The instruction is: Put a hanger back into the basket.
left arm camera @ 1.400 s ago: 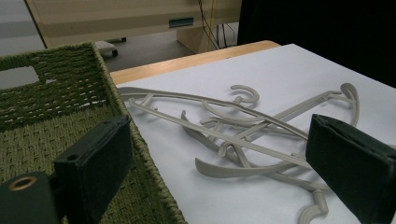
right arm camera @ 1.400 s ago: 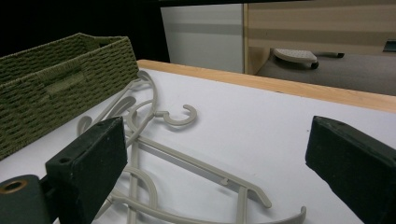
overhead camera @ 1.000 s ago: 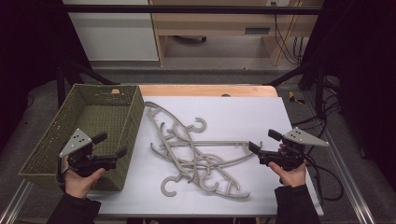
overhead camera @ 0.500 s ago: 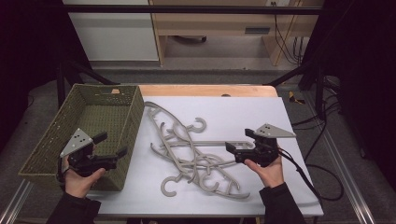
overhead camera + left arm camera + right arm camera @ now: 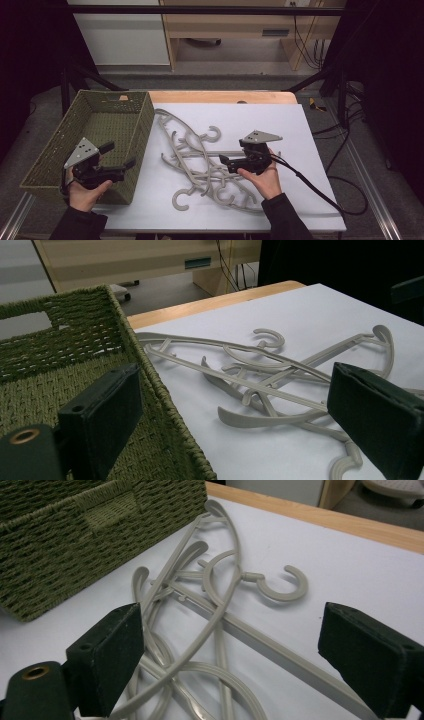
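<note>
A tangle of grey plastic hangers (image 5: 200, 160) lies flat on the white tabletop (image 5: 300, 130), just right of the green woven basket (image 5: 95, 130). The uppermost hanger's long axis runs from the basket's far corner toward the near right, and one hook (image 5: 214, 134) on the side away from the basket curls open toward the far edge. No writing or brand can be read on the hangers or the basket.

The right tongs (image 5: 224, 161), jaws wide and holding nothing, hover over the pile's right side, pointing at the basket; a second ago they were farther right, off the pile. The left tongs (image 5: 120, 161), also wide and empty, stay at the basket's near right wall.
</note>
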`<state>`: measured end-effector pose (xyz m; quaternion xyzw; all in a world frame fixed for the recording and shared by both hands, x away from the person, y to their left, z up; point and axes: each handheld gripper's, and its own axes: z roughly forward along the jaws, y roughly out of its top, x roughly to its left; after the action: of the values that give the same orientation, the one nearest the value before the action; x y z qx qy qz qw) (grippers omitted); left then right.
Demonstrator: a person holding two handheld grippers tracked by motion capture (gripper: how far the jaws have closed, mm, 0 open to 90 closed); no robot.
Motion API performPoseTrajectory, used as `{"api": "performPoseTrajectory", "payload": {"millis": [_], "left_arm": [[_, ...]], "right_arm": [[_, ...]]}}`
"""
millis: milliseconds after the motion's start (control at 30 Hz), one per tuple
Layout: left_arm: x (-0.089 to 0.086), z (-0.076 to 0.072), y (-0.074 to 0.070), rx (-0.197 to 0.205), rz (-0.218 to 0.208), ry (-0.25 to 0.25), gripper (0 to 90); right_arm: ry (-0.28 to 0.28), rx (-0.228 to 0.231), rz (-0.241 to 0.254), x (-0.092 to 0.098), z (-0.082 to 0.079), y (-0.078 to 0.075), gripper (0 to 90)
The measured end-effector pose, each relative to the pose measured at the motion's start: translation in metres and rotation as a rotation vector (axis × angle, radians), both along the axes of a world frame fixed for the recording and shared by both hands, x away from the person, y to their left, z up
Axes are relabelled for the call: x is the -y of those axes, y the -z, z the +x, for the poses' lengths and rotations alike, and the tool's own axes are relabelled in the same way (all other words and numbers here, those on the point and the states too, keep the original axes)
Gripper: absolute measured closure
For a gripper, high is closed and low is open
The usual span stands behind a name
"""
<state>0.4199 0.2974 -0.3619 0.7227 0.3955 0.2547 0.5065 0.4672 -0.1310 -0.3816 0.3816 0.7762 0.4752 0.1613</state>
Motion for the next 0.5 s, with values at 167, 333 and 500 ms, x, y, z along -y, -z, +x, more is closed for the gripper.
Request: {"api": "performPoseTrajectory", "payload": {"millis": [167, 333, 500], "left_arm": [[0.0, 0.0, 0.0, 0.001, 0.003, 0.002, 7.1], [-0.001, -0.001, -0.001, 0.004, -0.001, 0.002, 7.1], [0.0, -0.002, -0.002, 0.008, 0.002, 0.002, 7.2]], "right_arm": [[-0.017, -0.047, -0.04, -0.023, 0.011, 0.007, 14.3], [-0.015, -0.097, -0.068, -0.039, 0.019, 0.008, 19.1], [-0.02, -0.133, -0.125, -0.055, 0.025, 0.013, 25.5]]}}
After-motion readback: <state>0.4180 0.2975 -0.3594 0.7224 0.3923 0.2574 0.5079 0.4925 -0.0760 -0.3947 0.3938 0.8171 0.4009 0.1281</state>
